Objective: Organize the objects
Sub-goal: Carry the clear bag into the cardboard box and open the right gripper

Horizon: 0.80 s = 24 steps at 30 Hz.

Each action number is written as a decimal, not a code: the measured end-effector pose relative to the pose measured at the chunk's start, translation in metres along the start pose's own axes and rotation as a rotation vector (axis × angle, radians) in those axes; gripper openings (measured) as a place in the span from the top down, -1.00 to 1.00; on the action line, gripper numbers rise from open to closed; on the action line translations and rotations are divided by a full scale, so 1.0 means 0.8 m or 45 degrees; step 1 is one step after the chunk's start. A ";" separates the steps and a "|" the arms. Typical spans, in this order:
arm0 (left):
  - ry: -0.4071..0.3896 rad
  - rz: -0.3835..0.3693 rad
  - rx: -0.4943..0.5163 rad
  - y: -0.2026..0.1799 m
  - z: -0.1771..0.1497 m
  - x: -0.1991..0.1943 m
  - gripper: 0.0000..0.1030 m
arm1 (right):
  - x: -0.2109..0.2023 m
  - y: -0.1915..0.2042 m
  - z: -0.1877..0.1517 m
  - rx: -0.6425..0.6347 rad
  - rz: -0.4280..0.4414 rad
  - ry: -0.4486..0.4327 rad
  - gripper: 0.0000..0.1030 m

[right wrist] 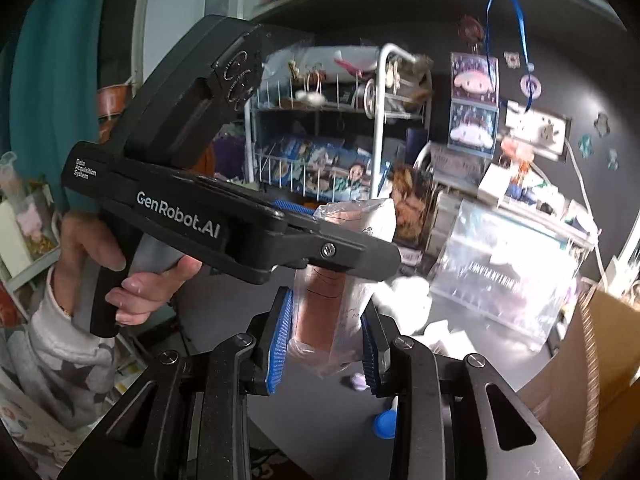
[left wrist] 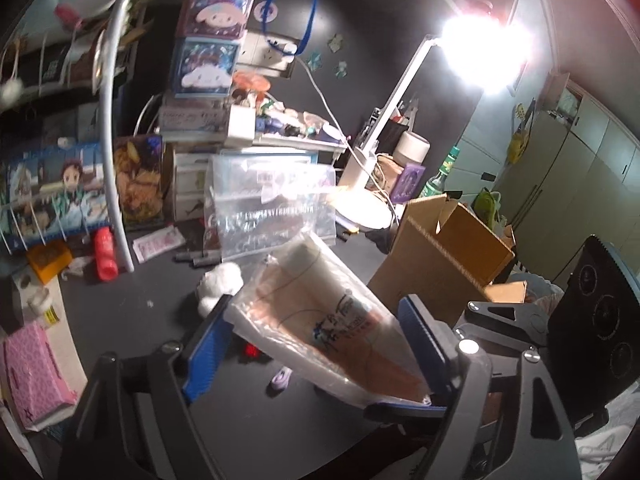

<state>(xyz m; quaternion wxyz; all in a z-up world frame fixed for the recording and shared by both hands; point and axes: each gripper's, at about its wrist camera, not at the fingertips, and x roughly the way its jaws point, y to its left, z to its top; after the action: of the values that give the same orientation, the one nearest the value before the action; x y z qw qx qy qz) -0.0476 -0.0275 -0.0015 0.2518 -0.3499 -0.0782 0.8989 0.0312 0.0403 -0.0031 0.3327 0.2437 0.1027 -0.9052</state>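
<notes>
Right gripper: blue pads clamp the lower end of a clear plastic packet with pink-brown contents. Left gripper: jaws wide, flanking the packet's other end above the dark desk. Cardboard box: flaps open, contents hidden.

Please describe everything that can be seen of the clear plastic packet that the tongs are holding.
The plastic packet is a long, flat bag of clear, crinkled film over a pinkish-tan and white insert with blue printed lettering and thin dark lines. It is lifted off the dark desk and tilted. The left tongs stand at both of its long edges; the right tongs pinch its lower end. Nothing else touches it.
</notes>
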 end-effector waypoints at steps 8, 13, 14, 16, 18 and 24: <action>0.064 0.038 0.105 -0.057 0.055 0.026 -0.26 | -0.032 -0.044 0.016 0.036 -0.086 0.002 0.52; 0.127 0.030 0.170 -0.103 0.084 0.060 -0.21 | -0.056 -0.086 0.013 0.123 -0.119 0.013 0.53; 0.144 0.021 0.180 -0.113 0.089 0.070 -0.21 | -0.062 -0.097 0.010 0.145 -0.126 0.015 0.53; 0.169 0.008 0.196 -0.131 0.097 0.087 -0.20 | -0.074 -0.115 0.006 0.184 -0.131 0.021 0.53; 0.191 -0.001 0.208 -0.145 0.102 0.100 -0.19 | -0.087 -0.134 0.000 0.219 -0.139 0.029 0.53; 0.293 -0.027 0.232 -0.183 0.107 0.148 -0.17 | -0.117 -0.182 -0.022 0.294 -0.150 0.084 0.53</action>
<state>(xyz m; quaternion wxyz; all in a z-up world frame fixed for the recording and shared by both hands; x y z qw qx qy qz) -0.1205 0.1617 0.0387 0.2994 -0.4254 0.0294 0.8536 0.0045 0.2083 0.0327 0.2452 0.3036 0.0230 -0.9204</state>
